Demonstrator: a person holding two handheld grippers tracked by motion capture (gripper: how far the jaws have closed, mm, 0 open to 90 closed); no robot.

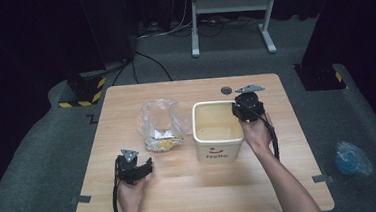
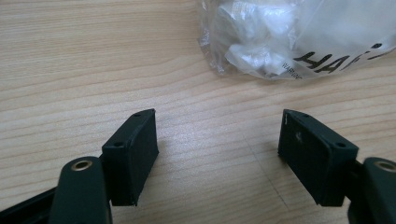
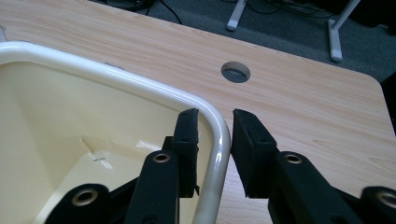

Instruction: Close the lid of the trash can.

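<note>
Right tongs (image 3: 215, 123) straddle the bin's (image 1: 218, 134) far right rim, barely loosened, bin parked mid-bench (image 1: 196, 185), while left tongs (image 2: 217, 140) wait spread near the untouched bag (image 1: 161, 125).

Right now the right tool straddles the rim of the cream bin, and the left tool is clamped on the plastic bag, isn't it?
Not quite. The right tool does straddle the rim of the cream bin. The left tool, however, is open with nothing between its jaws, resting short of the plastic bag. The left gripper view shows bare table between the jaws.
</note>
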